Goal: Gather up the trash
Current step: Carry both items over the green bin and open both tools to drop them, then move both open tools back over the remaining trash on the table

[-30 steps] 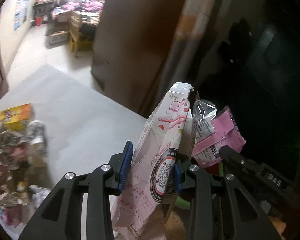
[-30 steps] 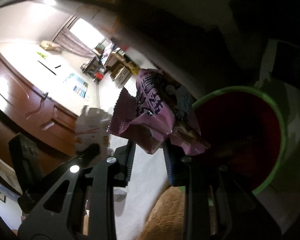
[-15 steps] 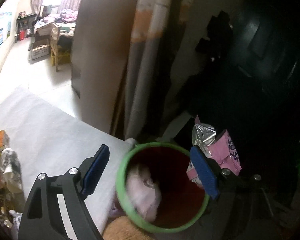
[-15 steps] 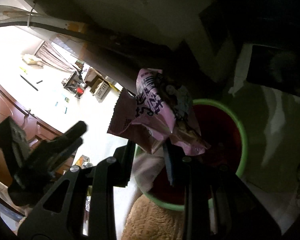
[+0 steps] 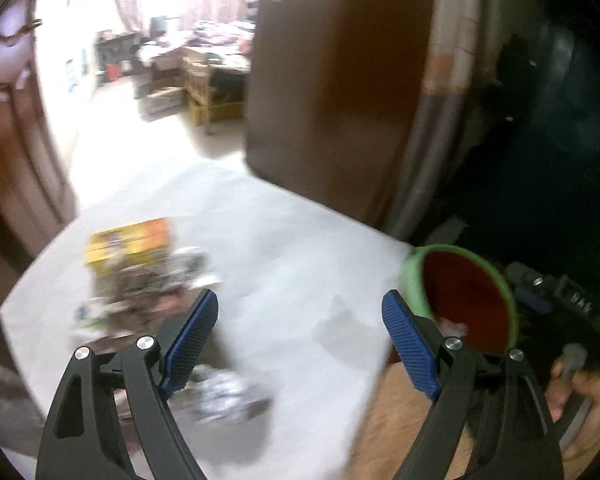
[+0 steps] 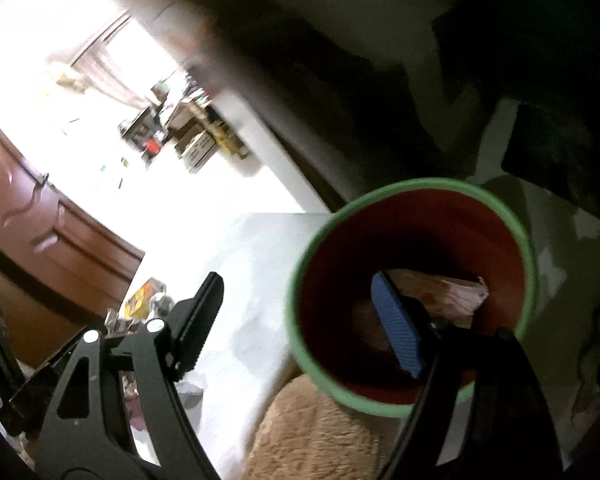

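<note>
Right gripper (image 6: pixel 300 332) jaws just opened, empty; crinkled pink foil wrapper (image 6: pixel 440 292) lies inside round green-rimmed red plastic bin (image 6: pixel 412 188), frame right. Left gripper (image 5: pixel 300 344) jaws apart, empty, above blurred wrapper pile (image 5: pixel 140 280) on matte white tabletop (image 5: pixel 300 260).

Showing black skeletal arms with triangular cut-outs on the left gripper (image 5: pixel 300 340), silver screws glinting behind ribbed blue pads (image 5: pixel 410 344). Wearing the same black frame and screws on the right gripper (image 6: pixel 296 320).

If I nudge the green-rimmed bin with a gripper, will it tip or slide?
Probably slides or tips easily: the green-rimmed bin looks like light plastic and holds only a wrapper or two. Its tall, open shape and spot beside the table's edge suggest avoiding nudges.
</note>
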The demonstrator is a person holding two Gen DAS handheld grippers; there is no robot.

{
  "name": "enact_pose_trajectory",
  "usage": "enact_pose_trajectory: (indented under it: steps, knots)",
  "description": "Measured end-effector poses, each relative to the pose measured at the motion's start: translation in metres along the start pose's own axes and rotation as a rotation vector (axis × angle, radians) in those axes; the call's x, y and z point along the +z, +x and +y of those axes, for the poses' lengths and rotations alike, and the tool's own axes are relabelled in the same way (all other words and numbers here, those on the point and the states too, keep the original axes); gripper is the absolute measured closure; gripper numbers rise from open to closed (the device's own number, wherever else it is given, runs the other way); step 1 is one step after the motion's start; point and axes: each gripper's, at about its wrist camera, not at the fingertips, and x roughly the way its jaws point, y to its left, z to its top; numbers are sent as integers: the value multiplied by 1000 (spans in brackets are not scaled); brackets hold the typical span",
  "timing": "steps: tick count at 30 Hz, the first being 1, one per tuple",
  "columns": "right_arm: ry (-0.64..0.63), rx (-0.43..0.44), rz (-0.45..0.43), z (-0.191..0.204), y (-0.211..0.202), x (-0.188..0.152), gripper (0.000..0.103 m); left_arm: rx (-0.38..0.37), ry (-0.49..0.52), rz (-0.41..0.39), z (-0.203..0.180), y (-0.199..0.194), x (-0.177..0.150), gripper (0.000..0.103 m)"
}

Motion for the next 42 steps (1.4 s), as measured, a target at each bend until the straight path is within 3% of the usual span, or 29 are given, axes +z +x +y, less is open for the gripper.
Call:
enact_pose_trajectory:
  steps: [5,10,15,25,26,27,30,34,42]
  knots:
    - [-81,28,49,40,15,-6,28,118,-82,-19,67,-32,-16,23]
    - [-162,45,99,76,29,-19,28,183,-218,-6,129,-48,-47,24]
    - [-226,58,120,103,31,-31,28,152,-353,70,163,-28,-71,31]
    - [-304,50,152,134,32,-44,28,111,-448,167,176,28,-87,32]
    - [-310,50,155,136,32,-46,28,94,-461,170,177,30,-89,44]
    - [-317,51,160,138,34,-48,28,81,-465,171,177,31,-91,63]
    - [-331,53,178,145,38,-53,28,62,-459,133,178,21,-93,92]
    - [-358,57,218,156,50,-61,28,68,-456,73,183,0,-91,96]
    - [-456,74,299,184,78,-80,28,104,-484,66,201,-18,-100,96]
